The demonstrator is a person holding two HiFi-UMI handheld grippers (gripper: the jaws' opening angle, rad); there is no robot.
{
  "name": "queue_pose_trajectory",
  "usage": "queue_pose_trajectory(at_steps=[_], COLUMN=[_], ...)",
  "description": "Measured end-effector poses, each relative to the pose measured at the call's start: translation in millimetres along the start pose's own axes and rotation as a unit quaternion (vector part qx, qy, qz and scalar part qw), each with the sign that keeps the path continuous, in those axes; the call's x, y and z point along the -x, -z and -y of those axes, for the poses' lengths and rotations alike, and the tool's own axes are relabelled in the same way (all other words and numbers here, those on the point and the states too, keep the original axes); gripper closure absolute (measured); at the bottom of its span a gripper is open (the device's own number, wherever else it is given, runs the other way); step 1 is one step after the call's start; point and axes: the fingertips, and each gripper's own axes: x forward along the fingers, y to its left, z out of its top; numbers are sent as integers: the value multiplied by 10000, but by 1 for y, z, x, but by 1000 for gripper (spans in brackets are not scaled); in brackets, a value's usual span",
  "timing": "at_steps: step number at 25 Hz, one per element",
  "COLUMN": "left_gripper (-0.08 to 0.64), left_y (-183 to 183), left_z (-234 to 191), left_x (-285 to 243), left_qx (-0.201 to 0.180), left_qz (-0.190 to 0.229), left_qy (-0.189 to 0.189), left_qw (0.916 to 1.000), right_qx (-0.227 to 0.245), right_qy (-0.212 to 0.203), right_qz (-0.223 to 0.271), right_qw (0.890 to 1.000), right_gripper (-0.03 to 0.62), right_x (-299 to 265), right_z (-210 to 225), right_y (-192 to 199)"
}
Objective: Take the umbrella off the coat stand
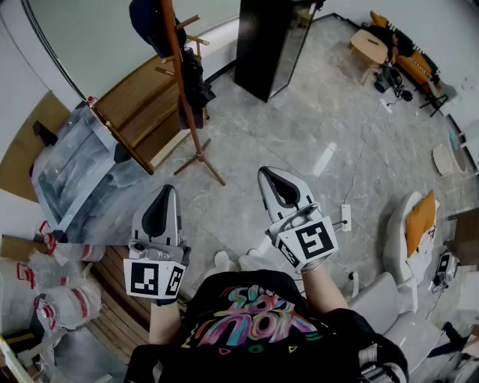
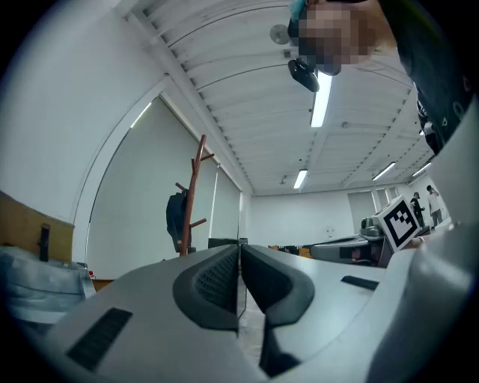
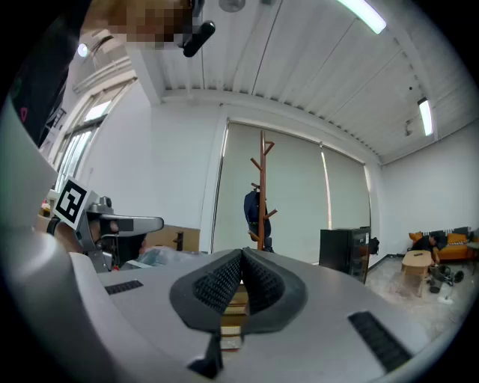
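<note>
While both grippers sit low in the head view, just above the person's black printed shirt (image 1: 247, 318), neither holds a thing. The left gripper (image 1: 166, 193), lower left of ctr, has its jaws pressed together, w/ only a hairline slit btwn the ribbed pads in its own view and nothing in it. The right gripper (image 1: 268, 176), just right of ctr, is likewise fully closed and empty, pads meeting at the tips. Both point toward the upper part of the frame, side by side but apart. The coat stand (image 1: 194, 135), a reddish-brown wooden pole w/ pegs and splayed feet, stands upper left of ctr on the grey marble floor (image 1: 299, 135), well apart from both grippers. A long black item hanging against the pole at mid-height looks like the umbrella (image 1: 196, 88). A dark blue bundle (image 1: 148, 22) hangs higher up, at the top edge. In the left gripper view the stand is left of ctr above the jaws, in the right gripper view at ctr. Dark things hang on it in each, but which is the umbrella can't be told there. Left of the stand in the head view are a slatted wood platform (image 1: 142, 105) and a plastic-wrapped piece (image 1: 82, 176). A black cabinet (image 1: 266, 45) stands top ctr, and a white chair w/ an orange cushion (image 1: 420, 221) is at right.
</note>
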Motion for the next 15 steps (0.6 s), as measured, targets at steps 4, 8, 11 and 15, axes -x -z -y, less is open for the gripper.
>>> queue_pose_trajectory(at_steps=[4, 8, 11, 15], left_gripper=[528, 528, 528, 528], left_y=[-1, 3, 3, 5], left_z=[4, 11, 19, 31], left_x=[-1, -7, -12, -21], left_qx=[1, -46, -66, -93], left_qz=[-4, -68, -43, -10], left_qy=[-88, -182, -311, -510], left_qw=[10000, 9998, 9995, 9987], right_qx=[-92, -179, -211, -260], right_qy=[-63, -59, -145, -277], right_qz=[-59, -9, 18, 82], right_qw=[9999, 9998, 9997, 9992], right_gripper=[577, 577, 577, 577], right_x=[3, 9, 14, 21], right_z=[2, 14, 27, 47], right_y=[5, 7, 8, 8])
